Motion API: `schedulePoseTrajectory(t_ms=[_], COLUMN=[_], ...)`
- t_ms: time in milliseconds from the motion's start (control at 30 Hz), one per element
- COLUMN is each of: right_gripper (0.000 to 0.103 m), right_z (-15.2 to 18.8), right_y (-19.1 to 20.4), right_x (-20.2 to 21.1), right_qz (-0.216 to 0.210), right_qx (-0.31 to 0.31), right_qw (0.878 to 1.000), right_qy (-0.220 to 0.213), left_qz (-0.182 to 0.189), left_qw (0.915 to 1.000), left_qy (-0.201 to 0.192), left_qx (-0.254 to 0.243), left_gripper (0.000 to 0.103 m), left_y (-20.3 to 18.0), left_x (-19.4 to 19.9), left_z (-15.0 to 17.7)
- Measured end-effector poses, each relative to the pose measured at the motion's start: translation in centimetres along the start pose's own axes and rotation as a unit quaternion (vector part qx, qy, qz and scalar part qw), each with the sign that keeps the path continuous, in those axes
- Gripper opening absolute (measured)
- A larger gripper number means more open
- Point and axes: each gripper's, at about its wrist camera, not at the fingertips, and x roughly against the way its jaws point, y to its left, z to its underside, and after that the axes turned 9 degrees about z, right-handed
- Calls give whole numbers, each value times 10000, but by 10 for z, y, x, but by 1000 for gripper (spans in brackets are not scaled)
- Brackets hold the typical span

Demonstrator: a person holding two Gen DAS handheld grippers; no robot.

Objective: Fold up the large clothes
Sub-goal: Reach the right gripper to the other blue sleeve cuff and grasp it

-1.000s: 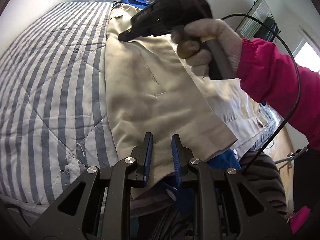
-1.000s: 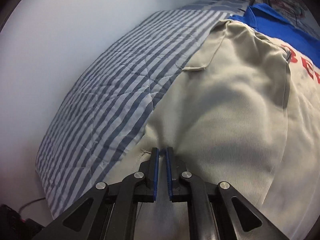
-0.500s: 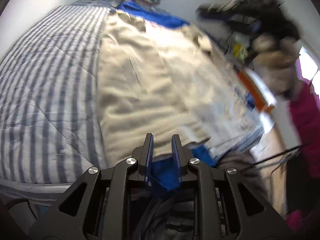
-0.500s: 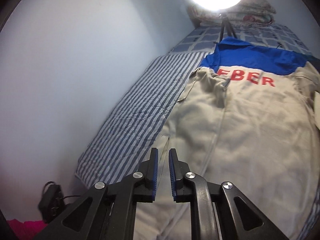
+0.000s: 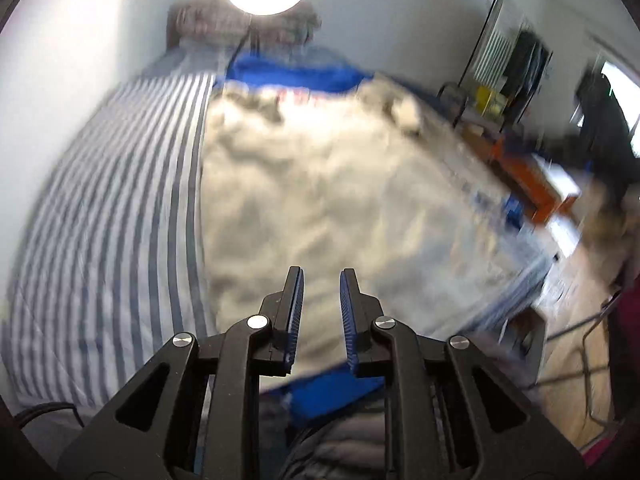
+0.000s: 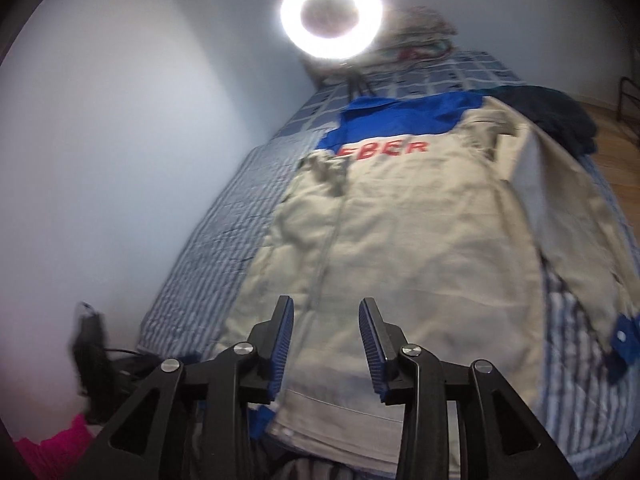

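Jacket point(image 6: 400, 248) laid flat along the bed point(image 6: 216, 264), beige body toward you, blue yoke and red lettering at the far end under the ring light point(image 6: 330, 16). Your right hand-held gripper point(image 6: 326, 344) hangs above the near hem, angled down along the garment's length, and its jaws have just been opening: they stand well apart now with nothing between them, the cloth lying below, untouched. One beige sleeve point(image 6: 568, 216) runs down the right edge of the bed, its blue cuff point(image 6: 622, 338) near the bed's side, and a dark garment point(image 6: 552, 116) sits beyond the shoulder. Over on your left hand-held gripper point(image 5: 319, 316), the view is smeared with motion; you're tilted down over the same jacket point(image 5: 340, 184) from its near end, striped bedspread point(image 5: 120, 208) off to the left. Those jaws have just been closing a touch, yet a narrow gap shows between the blue pads point(image 5: 295, 312), and no fabric is pinched there; the blue hem band point(image 5: 328, 392) lies beneath the fingers. A pink sleeve point(image 6: 52, 448) shows at the right camera's lower left corner.
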Motion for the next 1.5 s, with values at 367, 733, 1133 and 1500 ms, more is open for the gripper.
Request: schedulePoseTrajectory(t_ms=[367,733,1133,1500], right_gripper=[42,43,48,49], right_z=[-13,-26,5,29], right_y=[-58,-82,-200,-299], right_x=[57,100,69,31], right_qz=[686,1280,2037,2136], right_qx=[-279,-138,-959,-1506], right_qw=[9961,9886,9743,9649], right_qy=[-476,-777,-102,247], left_qz=[479,942,1206,1431], left_qw=[9883,9715,9848,9849], left_qy=[-1142,-1580,-530,846], left_qx=[-885,-1498,-1129,-492], left_gripper=[16,17,17,17], left_y=[-67,-131,-121,-107], left_x=[82,137,32,-88], left_z=[-156,-252,-157,-70])
